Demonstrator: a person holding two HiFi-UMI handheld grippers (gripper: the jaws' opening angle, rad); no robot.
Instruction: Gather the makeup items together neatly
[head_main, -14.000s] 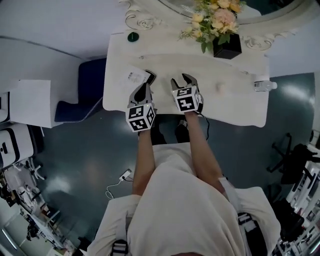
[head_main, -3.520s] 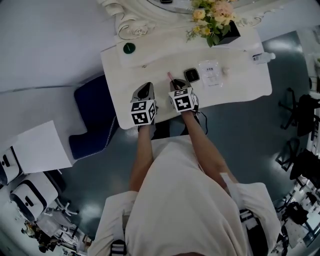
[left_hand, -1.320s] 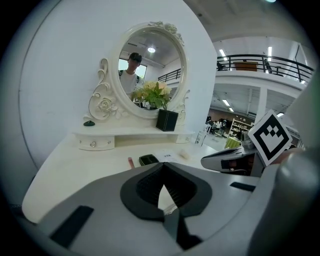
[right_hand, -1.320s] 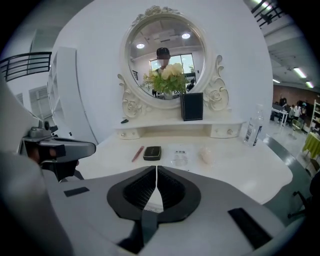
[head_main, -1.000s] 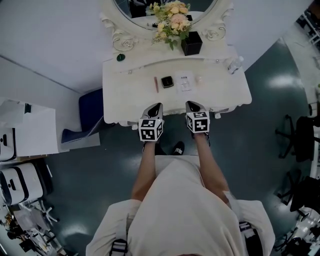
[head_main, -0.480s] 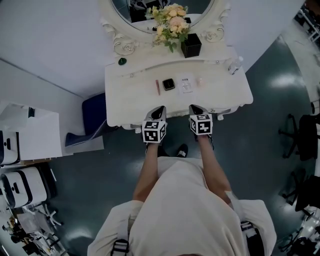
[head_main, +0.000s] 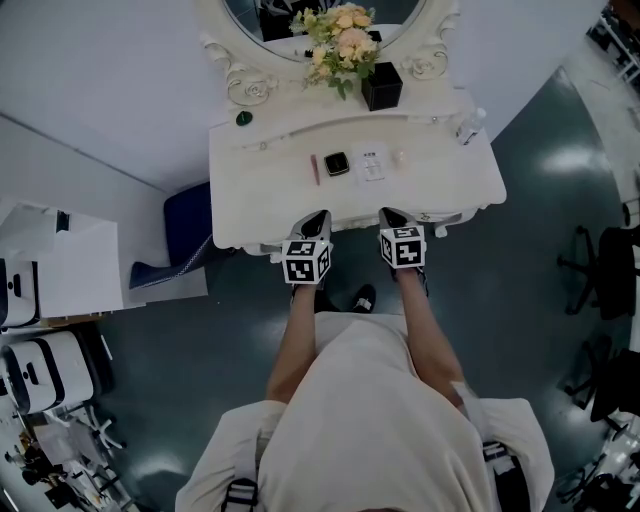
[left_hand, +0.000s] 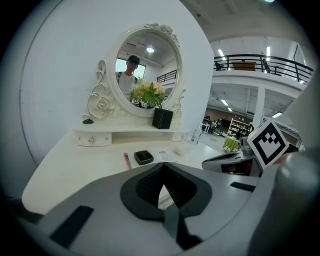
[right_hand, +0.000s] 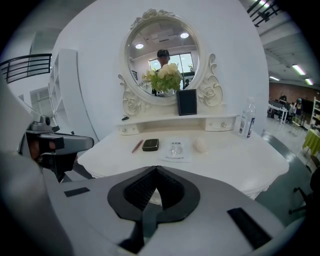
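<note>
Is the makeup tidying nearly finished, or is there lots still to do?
Looks nearly done: the pink stick, compact, packet and puff lie in a close row on the table. Nothing is in hand: left gripper and right gripper hang at the near edge, jaws shut and empty. Left: perhaps nothing; the bottle stands apart at the right.

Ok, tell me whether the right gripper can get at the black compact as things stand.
Probably yes: the right gripper, shut and empty at the table edge, has only bare surface between it and the black compact.
</note>
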